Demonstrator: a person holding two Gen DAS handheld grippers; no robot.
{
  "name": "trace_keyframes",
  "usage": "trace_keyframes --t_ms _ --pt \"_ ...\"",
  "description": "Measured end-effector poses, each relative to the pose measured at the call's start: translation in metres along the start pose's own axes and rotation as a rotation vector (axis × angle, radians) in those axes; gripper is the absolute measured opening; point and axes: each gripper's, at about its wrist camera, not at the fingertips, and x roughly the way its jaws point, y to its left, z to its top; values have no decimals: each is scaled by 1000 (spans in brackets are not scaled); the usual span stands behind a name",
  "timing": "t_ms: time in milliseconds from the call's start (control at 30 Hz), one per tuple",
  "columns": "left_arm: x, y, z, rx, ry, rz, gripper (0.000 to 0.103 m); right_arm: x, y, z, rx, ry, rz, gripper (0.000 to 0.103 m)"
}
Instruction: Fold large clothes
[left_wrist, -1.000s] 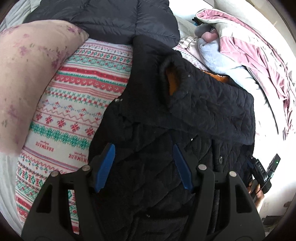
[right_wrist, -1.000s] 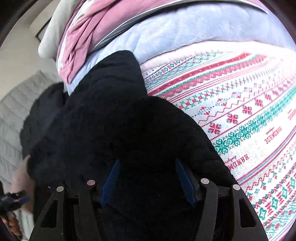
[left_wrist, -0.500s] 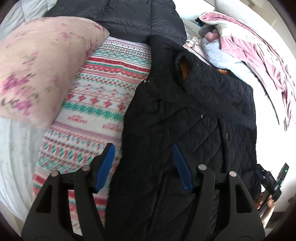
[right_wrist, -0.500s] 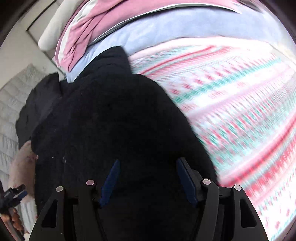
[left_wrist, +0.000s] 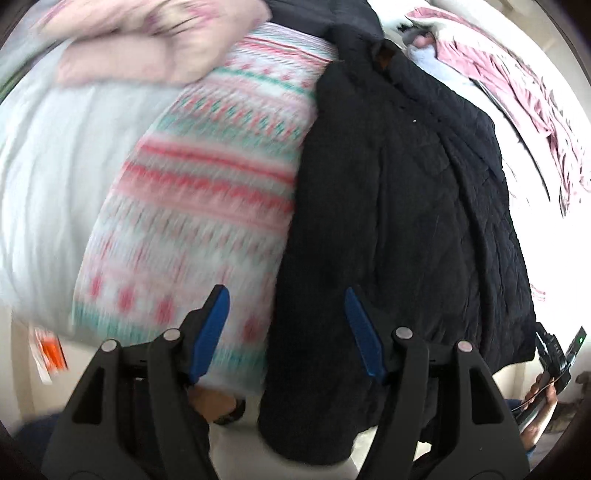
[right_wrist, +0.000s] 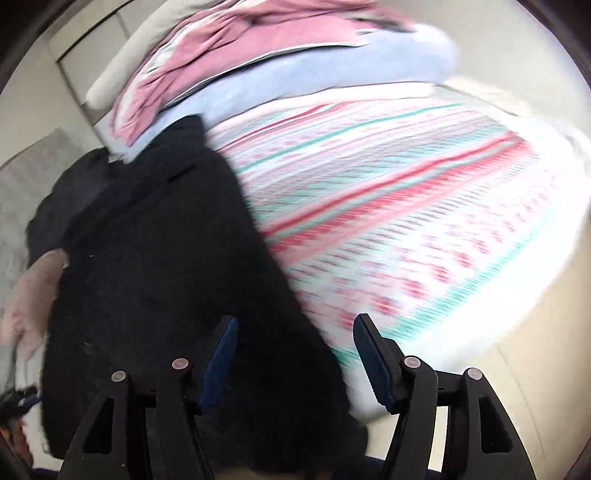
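A black quilted jacket (left_wrist: 399, 206) lies lengthwise on a bed, its hem hanging over the near edge. My left gripper (left_wrist: 285, 295) hovers open above the jacket's left hem edge, where it meets the patterned blanket (left_wrist: 207, 192); its blue pads (left_wrist: 212, 325) grip nothing. In the right wrist view the same jacket (right_wrist: 155, 258) fills the left half. My right gripper (right_wrist: 297, 321) is open above the jacket's right hem edge and the blanket (right_wrist: 406, 206). Both views are blurred by motion.
A pink floral pillow (left_wrist: 155, 40) lies at the far left of the bed, and a black puffer coat (left_wrist: 306, 11) at the back. Pink and light-blue clothes (right_wrist: 258, 62) are piled along the far right. Pale floor (right_wrist: 517, 369) lies beyond the bed's near edge.
Both grippers have drawn back from over the jacket's middle to the bed's near edge, the left sliding toward the jacket's left side, the right toward its right. Their jaws stayed open.
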Motion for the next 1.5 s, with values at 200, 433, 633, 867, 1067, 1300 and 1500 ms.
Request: trace_keyframes --t_ms 200,433,633,867,1067,1300,1500 --pt "-7 19 -56 -98 -71 -59 66 5 -29 -19 151 72 108 66" --pt "3 -1 -67 -22 -96 -99 55 16 -43 -47 252 128 254 59" --pt "11 -8 -67 33 -106 -53 48 -1 -47 -48 255 58 349 54" --pt "24 -7 -67 9 -68 -36 61 7 -49 -49 263 91 356 53" --pt "11 -31 -76 97 -116 2 19 -7 -43 -51 243 54 404 16" --pt "-2 -41 -74 82 -145 -48 23 -23 -32 -54 217 11 444 15" --pt "7 -39 -70 78 -140 -62 13 -27 -33 -52 223 -11 468 13"
